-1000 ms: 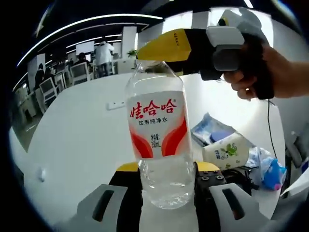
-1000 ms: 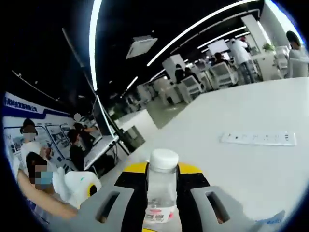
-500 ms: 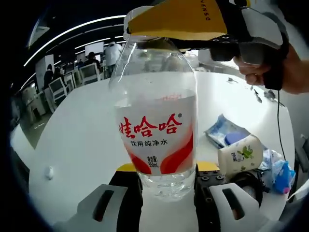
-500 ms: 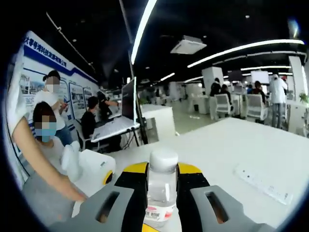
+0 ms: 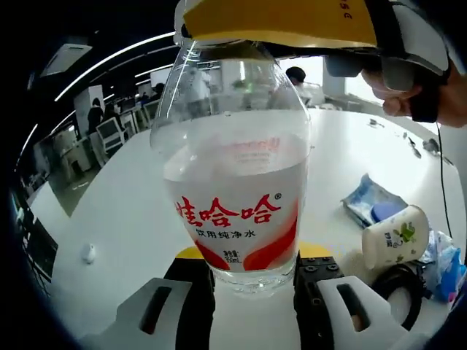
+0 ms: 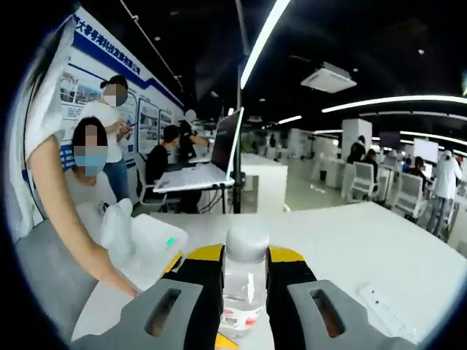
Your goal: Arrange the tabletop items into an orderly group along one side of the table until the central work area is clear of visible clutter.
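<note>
Spanning the white table (image 5: 117,211), clutter sits off to one side: blue packet (image 5: 372,208), small cup (image 5: 396,237). Water bottle (image 5: 237,182) stands upright, long axis vertical, raised off the surface. Right gripper (image 6: 244,281) clamps its neck under the cap (image 6: 246,239); left gripper (image 5: 252,273) brackets its base, grip uncertain.

Water bottle (image 5: 237,182) now nearer left camera.

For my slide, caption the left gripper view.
Both grippers hold a water bottle: left gripper at its base, right gripper at its neck.
</note>
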